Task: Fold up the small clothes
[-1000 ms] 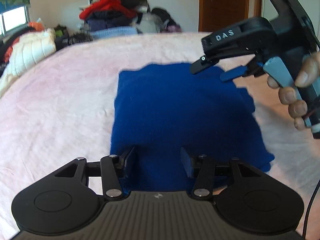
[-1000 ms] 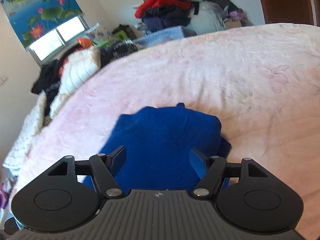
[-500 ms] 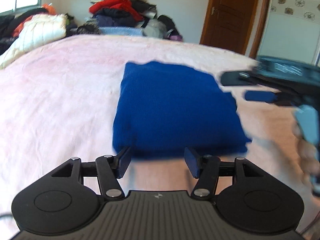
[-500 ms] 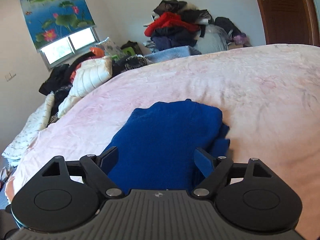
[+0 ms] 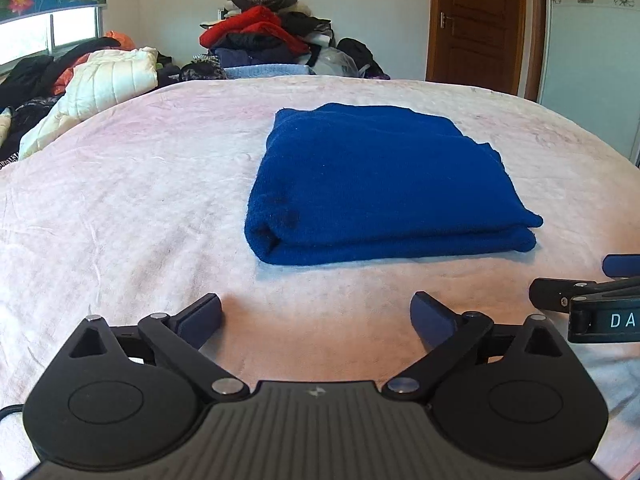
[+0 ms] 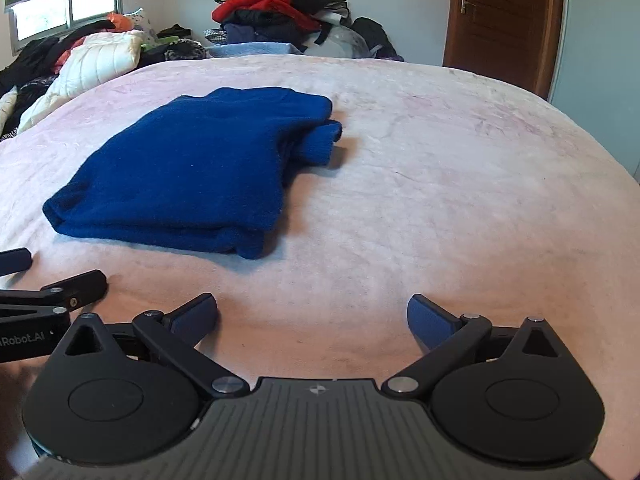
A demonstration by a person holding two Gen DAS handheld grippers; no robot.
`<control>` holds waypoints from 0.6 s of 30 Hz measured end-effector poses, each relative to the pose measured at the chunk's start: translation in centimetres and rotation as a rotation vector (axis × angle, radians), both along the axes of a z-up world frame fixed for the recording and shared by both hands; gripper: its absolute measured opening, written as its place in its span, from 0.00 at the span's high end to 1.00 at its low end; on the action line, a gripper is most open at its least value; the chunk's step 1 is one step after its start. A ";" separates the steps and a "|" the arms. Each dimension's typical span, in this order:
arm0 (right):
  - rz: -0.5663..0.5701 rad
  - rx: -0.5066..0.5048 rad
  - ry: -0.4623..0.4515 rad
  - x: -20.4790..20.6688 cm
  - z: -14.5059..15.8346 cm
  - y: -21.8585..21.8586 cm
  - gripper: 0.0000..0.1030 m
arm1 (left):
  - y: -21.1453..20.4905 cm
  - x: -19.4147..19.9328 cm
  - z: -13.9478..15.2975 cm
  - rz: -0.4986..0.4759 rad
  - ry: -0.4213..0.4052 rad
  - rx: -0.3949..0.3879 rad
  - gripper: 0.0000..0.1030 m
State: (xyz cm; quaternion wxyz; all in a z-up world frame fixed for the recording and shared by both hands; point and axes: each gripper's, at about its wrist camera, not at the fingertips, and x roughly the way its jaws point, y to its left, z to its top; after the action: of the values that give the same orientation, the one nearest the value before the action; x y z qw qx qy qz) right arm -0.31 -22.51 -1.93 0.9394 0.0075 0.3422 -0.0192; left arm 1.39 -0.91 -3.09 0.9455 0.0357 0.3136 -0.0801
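A folded dark blue knit garment (image 5: pixel 380 184) lies flat on the pale pink bedspread (image 5: pixel 140 220); in the right wrist view the blue garment (image 6: pixel 200 164) sits left of centre with a cuff sticking out at its right side. My left gripper (image 5: pixel 316 316) hangs over bare bedspread just in front of the garment, jaws opening wide, nothing between them. My right gripper (image 6: pixel 312 316) is over bare bedspread to the garment's right, jaws also opening wide and empty. Each gripper's fingertips show at the edge of the other's view.
A heap of clothes (image 5: pixel 264 36) in red, black and grey is piled beyond the bed's far edge. White quilted bedding (image 5: pixel 108 76) and dark clothes lie at the far left under a window. A brown wooden door (image 5: pixel 480 20) stands at the back right.
Both grippers have pulled back off the blue garment and their jaws have spread wide. The garment now lies folded in front of them, untouched. The right gripper swung down to the left gripper's side.
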 end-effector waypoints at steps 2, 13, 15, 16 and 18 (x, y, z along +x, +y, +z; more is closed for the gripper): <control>-0.008 0.004 -0.017 -0.2 -0.2 -0.1 0.00 | -0.2 0.2 0.0 0.003 0.000 0.004 0.00; -0.002 0.014 -0.013 1.0 -0.3 -0.3 0.01 | -0.2 0.3 -0.1 -0.004 -0.004 0.005 0.00; -0.001 0.014 -0.013 1.0 -0.3 -0.3 0.01 | -0.2 0.1 -0.1 -0.005 -0.004 0.005 0.00; -0.001 0.014 -0.013 1.0 -0.3 -0.3 0.01 | -0.2 0.1 -0.1 -0.005 -0.004 0.006 0.00; -0.001 0.014 -0.013 1.0 -0.3 -0.3 0.01 | -0.2 0.1 -0.1 -0.006 -0.004 0.006 0.00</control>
State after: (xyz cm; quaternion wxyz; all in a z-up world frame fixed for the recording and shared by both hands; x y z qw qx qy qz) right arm 0.67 -22.79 -2.24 0.9415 0.0145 0.3361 -0.0173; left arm 1.50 -1.13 -3.22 0.9459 0.0396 0.3116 -0.0818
